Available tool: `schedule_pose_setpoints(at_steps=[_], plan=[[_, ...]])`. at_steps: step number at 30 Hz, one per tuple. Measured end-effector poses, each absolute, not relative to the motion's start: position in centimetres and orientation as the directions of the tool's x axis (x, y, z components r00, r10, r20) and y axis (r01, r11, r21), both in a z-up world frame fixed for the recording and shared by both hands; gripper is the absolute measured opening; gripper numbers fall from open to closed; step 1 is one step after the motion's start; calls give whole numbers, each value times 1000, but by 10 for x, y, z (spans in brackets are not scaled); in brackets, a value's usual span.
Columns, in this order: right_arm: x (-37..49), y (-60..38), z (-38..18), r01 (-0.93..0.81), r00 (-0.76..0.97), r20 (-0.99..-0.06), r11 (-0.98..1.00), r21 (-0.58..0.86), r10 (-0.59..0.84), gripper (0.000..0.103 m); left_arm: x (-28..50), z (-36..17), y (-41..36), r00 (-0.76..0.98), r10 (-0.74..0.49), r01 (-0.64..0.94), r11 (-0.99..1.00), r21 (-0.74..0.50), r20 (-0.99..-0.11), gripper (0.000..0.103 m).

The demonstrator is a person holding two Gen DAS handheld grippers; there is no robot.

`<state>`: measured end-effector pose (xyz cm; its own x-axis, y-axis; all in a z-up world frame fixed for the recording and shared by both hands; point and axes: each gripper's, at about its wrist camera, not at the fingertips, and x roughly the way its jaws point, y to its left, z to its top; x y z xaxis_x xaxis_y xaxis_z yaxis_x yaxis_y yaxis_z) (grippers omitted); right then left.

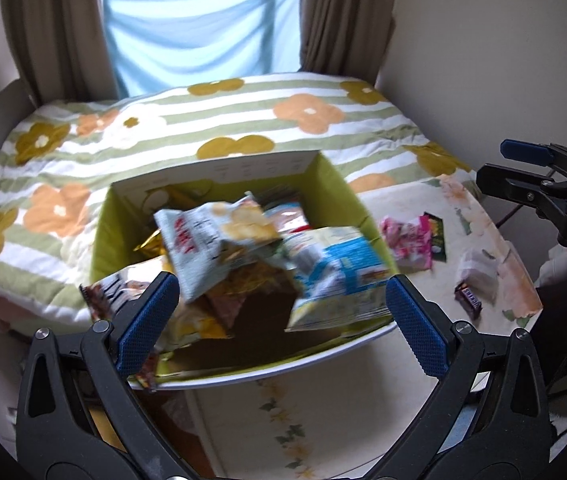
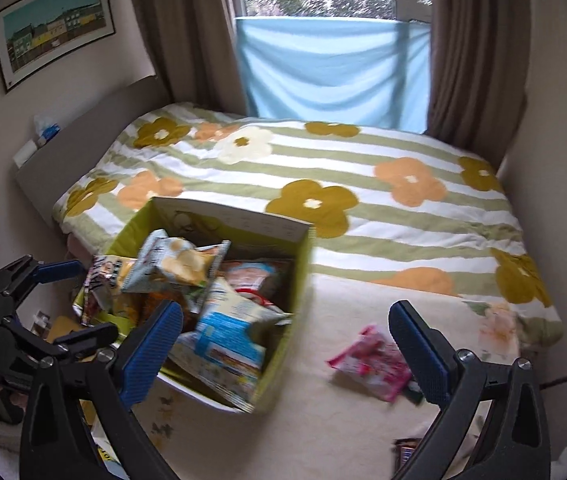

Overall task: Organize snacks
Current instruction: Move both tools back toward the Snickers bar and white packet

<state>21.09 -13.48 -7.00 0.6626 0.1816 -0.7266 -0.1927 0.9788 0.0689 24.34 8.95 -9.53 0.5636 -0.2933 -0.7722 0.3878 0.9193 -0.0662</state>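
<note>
left gripper (image 1: 281,320) above overfilled snack box (image 1: 323,176)

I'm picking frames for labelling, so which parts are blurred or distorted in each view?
Left wrist view: the snack bags in the green box are motion-smeared and their print is unreadable; the left tongs stay sharp. Right wrist view: the pink packet is smeared; the right tongs stay sharp. Both views: fisheye bends the bedspread stripes.

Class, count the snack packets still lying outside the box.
4: pink packet, dark green packet beside it, pale wrapped snack and Snickers bar farther right. Others may be hidden behind the box.
</note>
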Motion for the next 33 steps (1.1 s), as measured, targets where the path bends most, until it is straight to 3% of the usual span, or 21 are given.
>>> schedule_pose_setpoints(at_steps=[10, 16, 21, 27, 30, 33], plan=[[170, -251, -87, -167, 651, -750, 986, 12, 119, 103, 207, -100, -27, 538, -336, 399, 909, -118, -773, 102], [155, -313, -110, -214, 631, -762, 977, 11, 147, 103, 188, -138, -107, 451, -373, 376, 903, -206, -811, 102], [146, -349, -134, -247, 606, -774, 968, 36, 183, 103, 170, -174, -163, 399, -346, 349, 914, -209, -849, 102], [147, -372, -171, -280, 540, -811, 957, 79, 225, 103, 156, -221, -198, 342, -331, 255, 934, -252, -880, 102], [148, -370, -193, -316, 510, -836, 948, 35, 201, 103, 154, -242, -207, 321, -310, 203, 945, -255, -895, 102], [148, -369, -213, -334, 494, -854, 942, -13, 164, 103, 156, -265, -214, 302, -284, 159, 956, -245, -910, 95]])
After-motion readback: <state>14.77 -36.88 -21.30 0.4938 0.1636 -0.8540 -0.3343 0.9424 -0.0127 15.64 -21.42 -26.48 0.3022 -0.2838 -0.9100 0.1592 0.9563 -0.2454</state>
